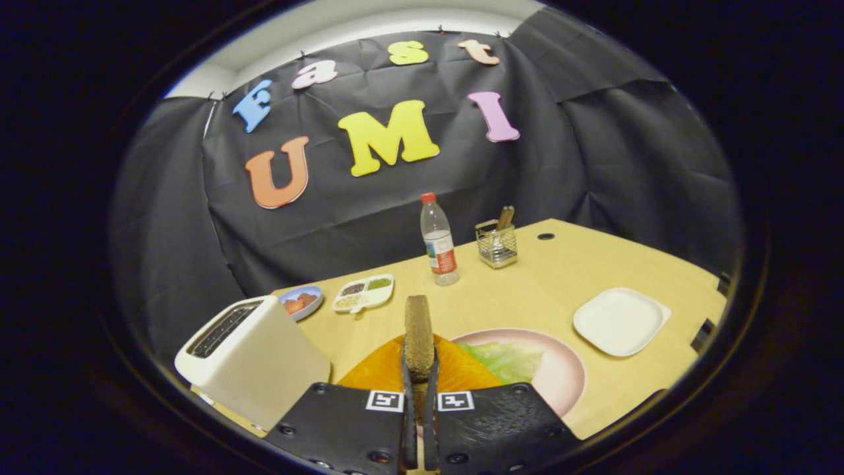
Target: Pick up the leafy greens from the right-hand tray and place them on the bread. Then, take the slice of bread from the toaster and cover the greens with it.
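The second half of the task was judged to be in hand: a slice of bread (418, 330) was held edge-on and upright in the gripper (419, 369), both fingers pressed on its faces, raised over the pink plate (567, 376). The leafy greens (508, 359) were already seen lying on that plate, just ahead of the fingers to their right, beside an orange-toned item (382, 369) whose nature, bread or otherwise, could not be told for certain. The next move was judged to call for the slice to be tipped flat and lowered squarely over the greens before the fingers were let apart.

From the left, the white toaster (254, 356) was seen just beside the fingers, its slots looking dark and empty. Beyond it, a small blue dish (301, 302) was seen with reddish-orange pieces in it, and next to that a white divided tray (364, 292) with dark, green and pale fillings, one to each compartment. Further along, a clear water bottle (439, 241) with a red cap was stood upright, and near it a wire-mesh holder (496, 244) with what seemed to be wooden-handled utensils stood in it. On the right, well apart from the plate, a white square tray (621, 321) was seen with nothing in it. All of this was borne by the light wooden table (554, 277).
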Tool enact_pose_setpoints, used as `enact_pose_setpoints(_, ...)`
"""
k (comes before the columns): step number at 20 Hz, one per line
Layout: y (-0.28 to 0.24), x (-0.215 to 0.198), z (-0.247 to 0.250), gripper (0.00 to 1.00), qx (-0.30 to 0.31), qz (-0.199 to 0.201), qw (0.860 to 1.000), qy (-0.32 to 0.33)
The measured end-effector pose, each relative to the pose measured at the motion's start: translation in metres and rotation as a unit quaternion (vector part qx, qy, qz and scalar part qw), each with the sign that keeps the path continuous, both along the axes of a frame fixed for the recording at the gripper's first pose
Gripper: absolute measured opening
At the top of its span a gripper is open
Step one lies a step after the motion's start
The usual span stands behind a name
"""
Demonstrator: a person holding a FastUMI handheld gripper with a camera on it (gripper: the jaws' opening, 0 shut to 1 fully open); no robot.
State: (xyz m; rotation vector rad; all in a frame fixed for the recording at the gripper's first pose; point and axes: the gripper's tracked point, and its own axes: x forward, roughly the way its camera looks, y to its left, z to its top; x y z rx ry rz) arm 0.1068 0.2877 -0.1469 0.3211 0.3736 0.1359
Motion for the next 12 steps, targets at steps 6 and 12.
enact_pose_setpoints(6, -0.036, 0.001, -0.012, 0.16, -0.032, -0.021, 0.999, 0.003)
enact_pose_setpoints(12, -0.056, 0.009, -0.026, 0.41, -0.071, -0.013, 0.997, 0.010)
